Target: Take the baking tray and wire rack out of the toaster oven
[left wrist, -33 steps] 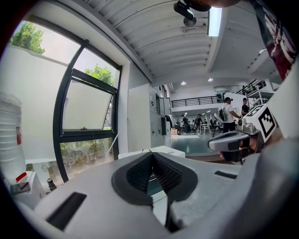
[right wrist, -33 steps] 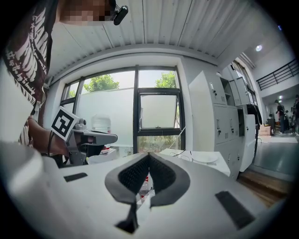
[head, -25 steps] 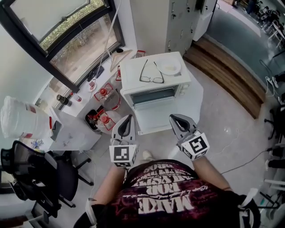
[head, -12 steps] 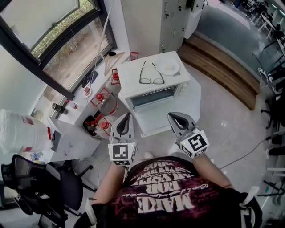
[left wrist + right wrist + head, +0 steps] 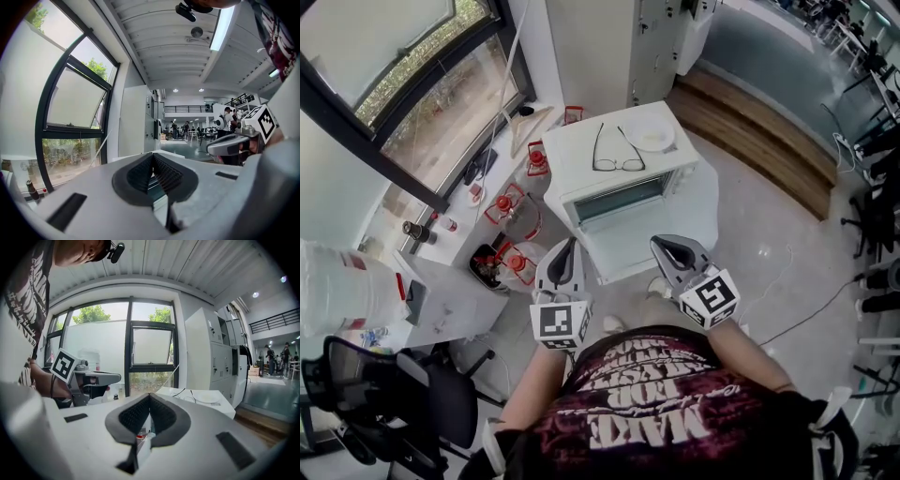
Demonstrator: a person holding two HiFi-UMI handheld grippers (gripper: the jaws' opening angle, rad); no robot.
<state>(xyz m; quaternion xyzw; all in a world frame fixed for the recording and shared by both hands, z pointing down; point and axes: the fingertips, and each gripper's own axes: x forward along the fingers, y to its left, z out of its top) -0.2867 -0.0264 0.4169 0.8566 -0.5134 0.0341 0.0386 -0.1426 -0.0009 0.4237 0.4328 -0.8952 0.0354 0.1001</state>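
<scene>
The white toaster oven (image 5: 619,178) stands on a low white table with its door (image 5: 628,246) folded down. Its cavity (image 5: 614,200) is dark, and I cannot make out the baking tray or the wire rack inside. My left gripper (image 5: 571,246) is shut and empty at the door's left front corner. My right gripper (image 5: 657,243), also shut and empty, is at the door's right front corner. In the left gripper view the pads (image 5: 140,176) meet at the tip. The right gripper view has its pads (image 5: 135,416) closed in front of the oven's top (image 5: 197,399).
Glasses (image 5: 617,155) and a white plate (image 5: 652,138) lie on the oven top. Red-capped jugs (image 5: 511,234) crowd the floor to the left, by a white desk (image 5: 441,291) and a black office chair (image 5: 384,384). A wooden step (image 5: 759,141) runs at the right.
Both hands have drifted a little with the body, and the head view has shifted, so the oven sits slightly higher and further left. Both jaws stay shut.
</scene>
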